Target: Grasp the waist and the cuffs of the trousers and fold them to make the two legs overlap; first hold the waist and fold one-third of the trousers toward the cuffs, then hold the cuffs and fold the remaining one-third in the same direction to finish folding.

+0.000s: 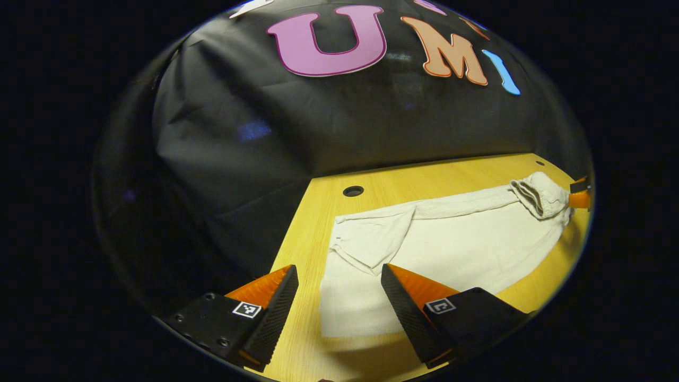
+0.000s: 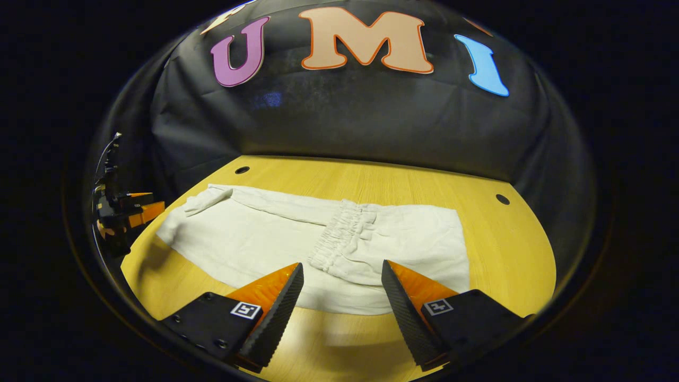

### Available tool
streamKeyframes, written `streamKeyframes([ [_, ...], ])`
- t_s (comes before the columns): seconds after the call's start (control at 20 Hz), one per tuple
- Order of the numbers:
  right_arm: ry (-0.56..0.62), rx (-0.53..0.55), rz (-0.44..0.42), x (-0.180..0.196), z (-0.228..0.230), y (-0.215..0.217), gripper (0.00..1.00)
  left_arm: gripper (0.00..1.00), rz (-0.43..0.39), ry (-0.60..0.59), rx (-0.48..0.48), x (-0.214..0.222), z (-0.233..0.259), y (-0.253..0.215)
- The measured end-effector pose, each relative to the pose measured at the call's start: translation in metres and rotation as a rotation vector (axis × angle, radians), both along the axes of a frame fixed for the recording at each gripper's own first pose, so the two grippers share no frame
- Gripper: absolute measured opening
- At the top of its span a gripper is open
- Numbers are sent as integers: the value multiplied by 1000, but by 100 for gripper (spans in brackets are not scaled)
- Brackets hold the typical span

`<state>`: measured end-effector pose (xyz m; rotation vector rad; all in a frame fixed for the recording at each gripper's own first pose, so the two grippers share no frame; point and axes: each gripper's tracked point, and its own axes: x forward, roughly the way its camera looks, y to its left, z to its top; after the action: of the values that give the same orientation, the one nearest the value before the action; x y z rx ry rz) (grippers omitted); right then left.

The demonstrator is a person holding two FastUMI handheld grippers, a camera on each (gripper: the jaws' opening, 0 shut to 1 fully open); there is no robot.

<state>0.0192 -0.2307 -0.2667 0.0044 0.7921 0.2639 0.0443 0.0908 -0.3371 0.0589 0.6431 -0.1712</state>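
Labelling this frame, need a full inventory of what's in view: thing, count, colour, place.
trousers: 1, off-white, lying flat on the table, waist already folded over the legs
elastic waistband: 1, off-white, gathered, on top of the legs near the middle
cuffs: off-white, at the end in front of the left gripper
table: 1, yellow wood, under the trousers
holes: 2, dark, at the table's far corners
booth wall: 1, black cloth, behind the table
left gripper: 1, open, above the cuffs
right gripper: 1, open, near the folded end
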Motion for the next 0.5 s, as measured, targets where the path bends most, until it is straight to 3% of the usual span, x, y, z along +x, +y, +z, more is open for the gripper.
streamKeyframes([
  [0.15, 8, -39, -14, -8, 1, -10, 95, 96, -14, 43, -58, 6, -23, -8],
  [0.5, 28, -100, 8, -32, -5, -14, 98, 96, 53, 139, -153, 7, -57, -3],
])
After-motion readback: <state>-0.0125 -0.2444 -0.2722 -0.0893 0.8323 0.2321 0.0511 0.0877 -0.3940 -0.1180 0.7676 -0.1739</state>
